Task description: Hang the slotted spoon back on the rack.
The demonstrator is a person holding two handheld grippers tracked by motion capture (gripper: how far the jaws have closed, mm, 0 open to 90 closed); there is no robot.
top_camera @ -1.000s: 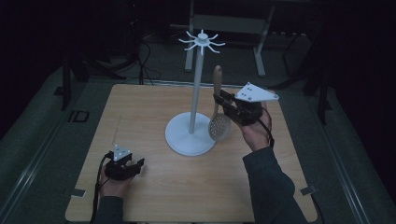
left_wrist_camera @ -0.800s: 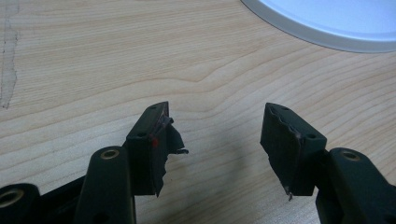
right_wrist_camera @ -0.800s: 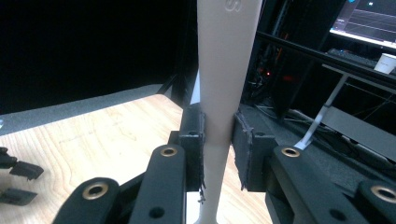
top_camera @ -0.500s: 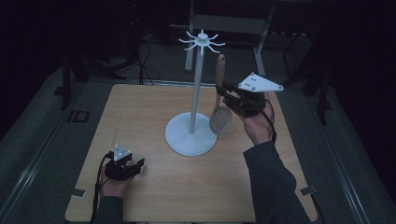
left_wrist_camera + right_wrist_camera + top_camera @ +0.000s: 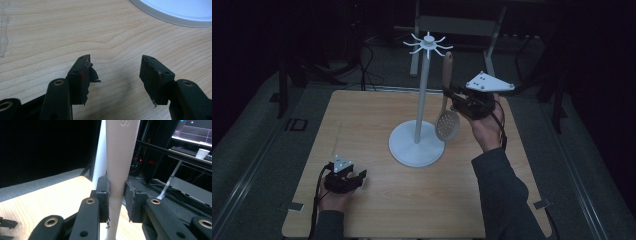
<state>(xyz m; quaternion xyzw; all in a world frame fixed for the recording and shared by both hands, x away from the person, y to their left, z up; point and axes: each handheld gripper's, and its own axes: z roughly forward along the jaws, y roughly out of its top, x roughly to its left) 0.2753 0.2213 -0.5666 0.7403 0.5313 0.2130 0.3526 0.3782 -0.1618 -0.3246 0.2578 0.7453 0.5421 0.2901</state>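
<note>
**Slotted spoon riding high beside the hook stand, with little margin for error**

The right tool (image 5: 451, 96) is clenching the handle of the beige wooden slotted spoon (image 5: 446, 107), holding it upright with the perforated bowl hanging below the jaws and the handle tip rising above them, close to the white metal stand with radiating top hooks (image 5: 422, 90). The left tool (image 5: 357, 176) is resting released, jaws apart with nothing between them, on the light wooden table (image 5: 362, 125), well apart from the spoon.

The likely trouble is a miss at the hooks: the handle tip is sitting just beside the crown, and a small tilt could be knocking it against a prong instead of threading it. The grip is landing partway along a smooth tapered handle, so the spoon may be pivoting or sliding between the pads. A push against the slim pole could also be rocking the stand on its round base.

The right tool's view is showing how the jaws are pinching the spoon handle (image 5: 120, 167) squarely on both sides, with the stand's pole just behind it. The high view is giving the hooks' height above the handle. The left tool's view is showing the edge of the stand's white base (image 5: 175, 12) ahead of the empty jaws.
</note>
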